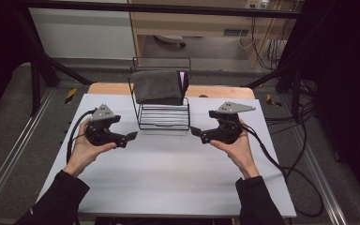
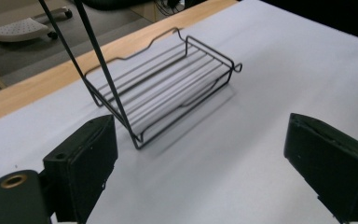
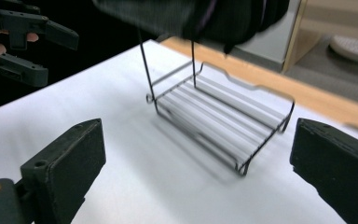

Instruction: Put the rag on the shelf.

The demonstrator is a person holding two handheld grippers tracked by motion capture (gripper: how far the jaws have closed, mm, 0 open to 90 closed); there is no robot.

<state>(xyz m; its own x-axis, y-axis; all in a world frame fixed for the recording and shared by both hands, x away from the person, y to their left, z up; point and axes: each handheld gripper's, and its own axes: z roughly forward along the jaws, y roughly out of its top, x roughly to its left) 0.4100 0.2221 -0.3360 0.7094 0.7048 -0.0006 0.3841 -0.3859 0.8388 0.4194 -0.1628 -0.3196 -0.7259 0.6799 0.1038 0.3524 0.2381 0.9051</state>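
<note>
Wire rack point(image 1: 163, 117) between both grippers

One camera looks down from above; two ride low, sharing the wire rack point(image 1: 163, 115).

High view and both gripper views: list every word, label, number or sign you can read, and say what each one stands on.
No text can be read in any view.
A small blue-grey label on the wooden cabinet beyond the table: too small and blurred to read.
Yellow-and-black striped tape marks on the floor: a warning pattern, no words.
The wire rack, the grey cloth draped over it and both grippers carry no visible lettering.
</note>
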